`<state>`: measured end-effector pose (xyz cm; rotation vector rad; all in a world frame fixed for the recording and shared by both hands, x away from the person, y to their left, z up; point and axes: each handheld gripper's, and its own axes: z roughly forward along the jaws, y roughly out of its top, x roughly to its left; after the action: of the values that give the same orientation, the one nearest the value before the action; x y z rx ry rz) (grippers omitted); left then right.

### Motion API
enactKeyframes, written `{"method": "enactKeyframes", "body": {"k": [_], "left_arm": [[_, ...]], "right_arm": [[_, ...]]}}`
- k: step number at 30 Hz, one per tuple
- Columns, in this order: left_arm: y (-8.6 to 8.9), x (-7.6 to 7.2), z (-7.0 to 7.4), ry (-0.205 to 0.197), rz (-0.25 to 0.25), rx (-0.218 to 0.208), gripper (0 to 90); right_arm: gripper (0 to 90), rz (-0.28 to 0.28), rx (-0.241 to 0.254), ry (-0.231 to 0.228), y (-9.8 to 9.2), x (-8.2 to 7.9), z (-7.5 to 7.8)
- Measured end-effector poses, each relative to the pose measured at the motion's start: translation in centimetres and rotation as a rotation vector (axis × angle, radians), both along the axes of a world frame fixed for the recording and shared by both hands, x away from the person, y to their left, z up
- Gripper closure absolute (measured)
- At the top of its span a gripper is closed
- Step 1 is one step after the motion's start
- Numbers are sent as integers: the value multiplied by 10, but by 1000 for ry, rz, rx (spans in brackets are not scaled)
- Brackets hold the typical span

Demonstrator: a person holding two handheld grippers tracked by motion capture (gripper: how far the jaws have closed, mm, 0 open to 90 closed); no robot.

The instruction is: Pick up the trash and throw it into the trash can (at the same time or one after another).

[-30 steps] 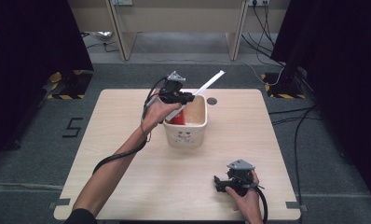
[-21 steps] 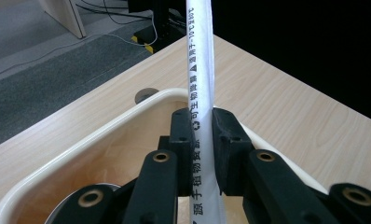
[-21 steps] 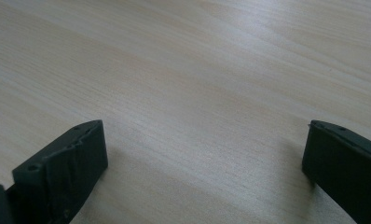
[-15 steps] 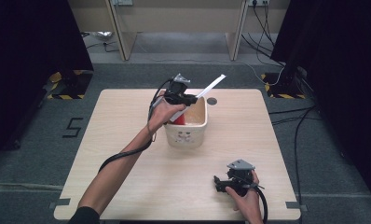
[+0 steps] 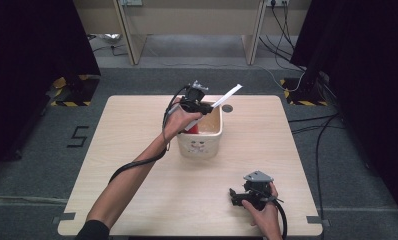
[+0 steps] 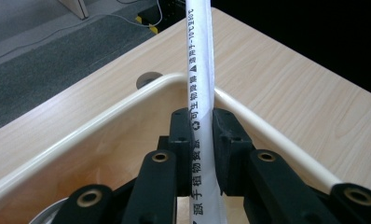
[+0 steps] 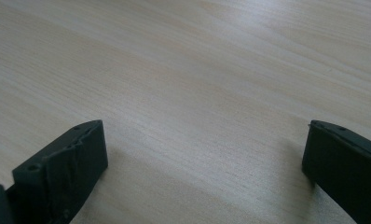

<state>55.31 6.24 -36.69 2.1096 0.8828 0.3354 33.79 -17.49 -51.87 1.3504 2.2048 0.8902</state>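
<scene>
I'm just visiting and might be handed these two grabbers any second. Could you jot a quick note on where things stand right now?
Left gripper: shut on the paper-wrapped straw, held over the cream tub; the straw's free end sticks out past the tub's far rim.
Right gripper: open, holding nothing, near the table's front edge.
Tub: mid-table, with something red inside.
Done: straw picked up and brought to the tub.
Left: probably lower the straw in and let go.

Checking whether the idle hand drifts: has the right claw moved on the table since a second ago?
No. The right claw sits at the same spot near the table's front edge, jaws open, resting apart from the cream bin.
</scene>
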Motion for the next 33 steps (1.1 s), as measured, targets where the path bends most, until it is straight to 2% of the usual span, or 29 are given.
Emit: {"method": "enactKeyframes", "body": {"k": [7, 12, 27, 33], "left_arm": [[-1, 0, -3, 10, -6, 25, 747], [1, -2, 0, 13, -9, 28, 656], [20, -15, 12, 20, 6, -27, 417], [30, -22, 15, 18, 7, -47, 368]], "right_arm": [[3, -1, 1, 0, 0, 0, 0], [3, -1, 1, 0, 0, 0, 0], [3, 0, 0, 0, 0, 0, 0], [3, 0, -1, 0, 0, 0, 0]]}}
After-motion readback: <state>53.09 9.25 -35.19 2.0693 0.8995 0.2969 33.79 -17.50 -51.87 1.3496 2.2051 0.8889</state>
